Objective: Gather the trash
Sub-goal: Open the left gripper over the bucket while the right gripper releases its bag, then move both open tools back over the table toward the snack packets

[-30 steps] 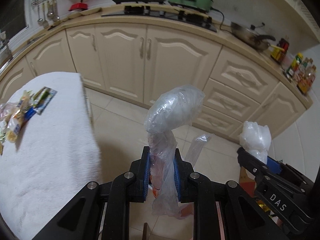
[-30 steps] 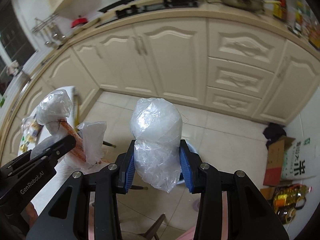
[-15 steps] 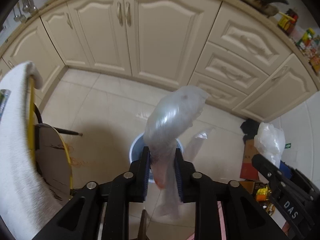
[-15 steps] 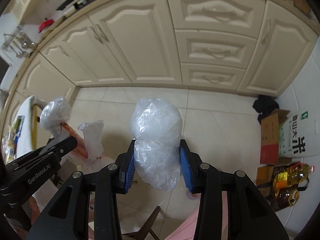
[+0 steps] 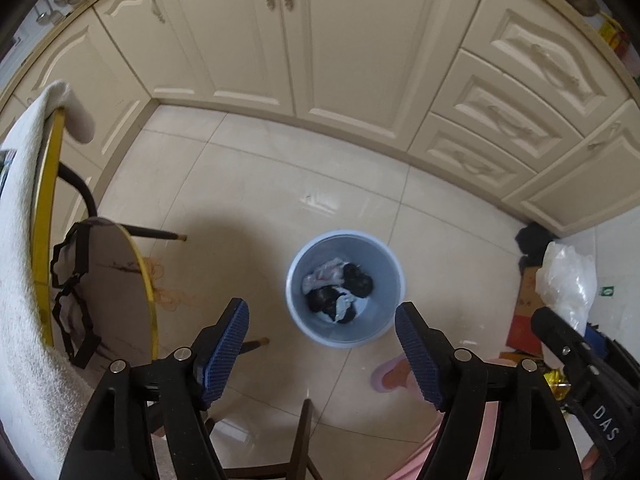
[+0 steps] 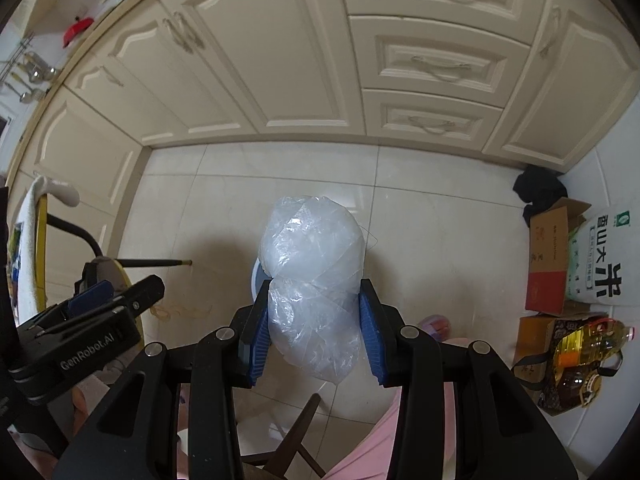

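1. Left wrist view: left tool (image 5: 320, 344) with jaws opening and nothing between the ribbed blue pads (image 5: 225, 346). Straight ahead and below, a round pale-blue plastic trash bin (image 5: 394, 280) on glossy cream floor tiles (image 5: 248, 184), already holding crumpled white and dark scraps (image 5: 338, 288). Judged: this tool's load is dropped.
2. Same view, to the tool's left: round bench (image 5: 42, 220) with a yellow rim, draped in nubbly white towel (image 5: 20, 320). Whether more litter lies on it cannot be told from here.
3. Same view, to the right: right tool (image 5: 560, 320), seen side-on, carrying its bag.
4. Right wrist view: right tool (image 6: 314, 330) at a narrow setting, pads pressing both sides of a crinkled translucent plastic bag (image 6: 312, 280), thin, bulging and knotted into two lobes. Bin rim just visible behind the bag, ahead of the tool.
5. Same view, to the tool's left: black body of the left tool (image 6: 94, 300), beside the bench. To the right, cardboard boxes (image 6: 548, 256), a rice sack and an oil bottle.
6. Judged progress: one piece binned, one bag in the right tool yet to be released over the bin.
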